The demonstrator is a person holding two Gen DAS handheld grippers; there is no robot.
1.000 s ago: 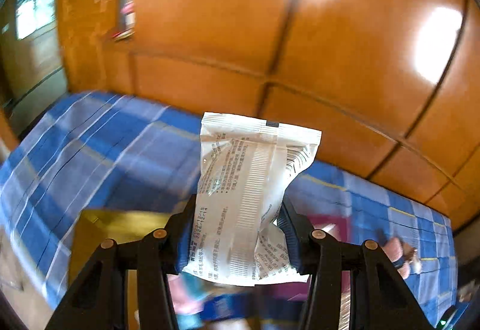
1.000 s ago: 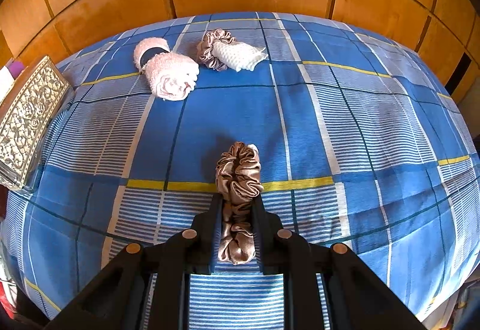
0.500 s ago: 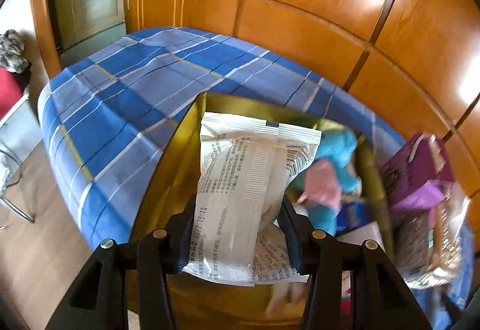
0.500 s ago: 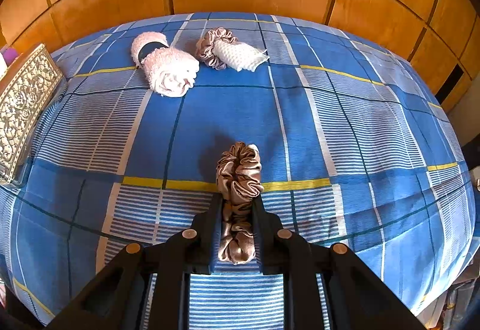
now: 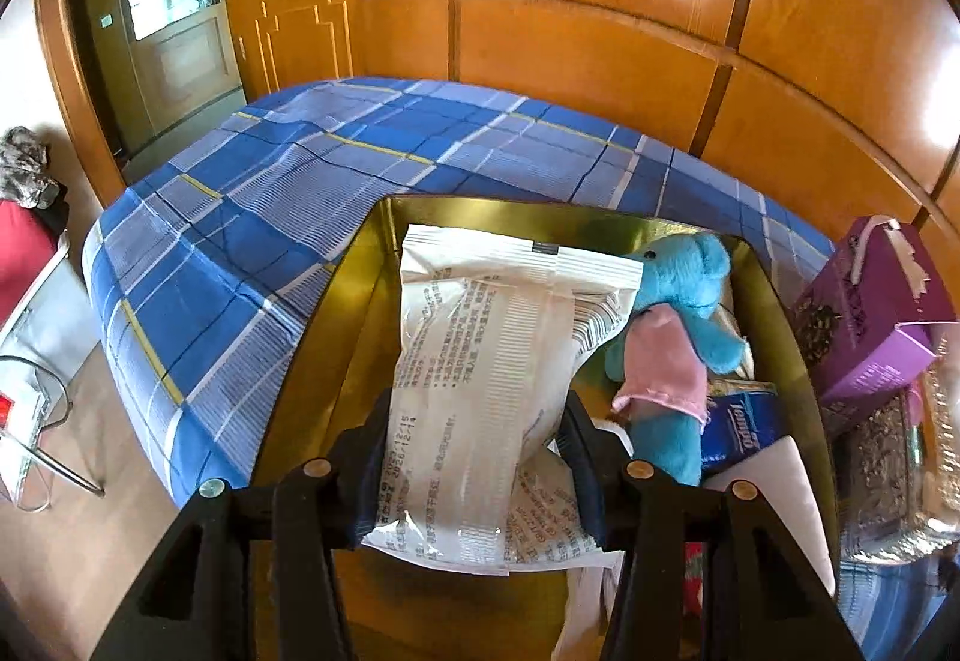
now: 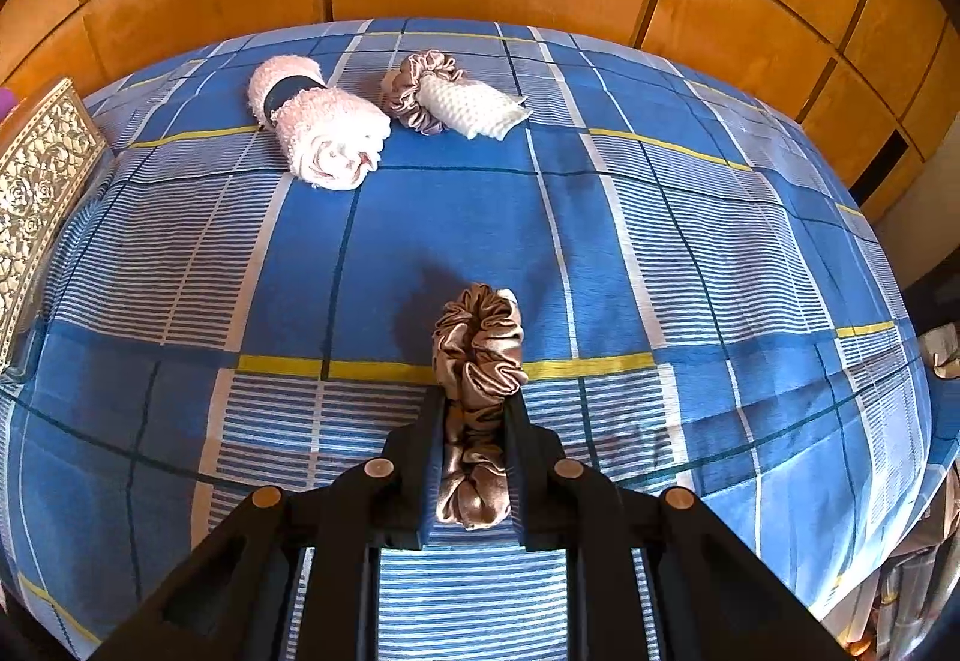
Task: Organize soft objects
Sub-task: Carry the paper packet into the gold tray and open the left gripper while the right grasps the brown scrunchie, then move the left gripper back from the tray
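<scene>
White packet (image 5: 480,397) is clamped in your left tool (image 5: 474,457) over the gold tin (image 5: 360,313), blue plush (image 5: 672,349) at 3 o'clock. Your right tool (image 6: 474,415) pinches a bronze scrunchie (image 6: 477,355) above the bed (image 6: 690,265).

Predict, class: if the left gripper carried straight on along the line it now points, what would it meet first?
Probably the gold box: the left gripper, shut on the white packet, points down into its bare floor beside the blue plush toy. Depth is uncertain.

Both claws (image 5: 474,457) (image 6: 474,421) clamped, tilted downward
</scene>
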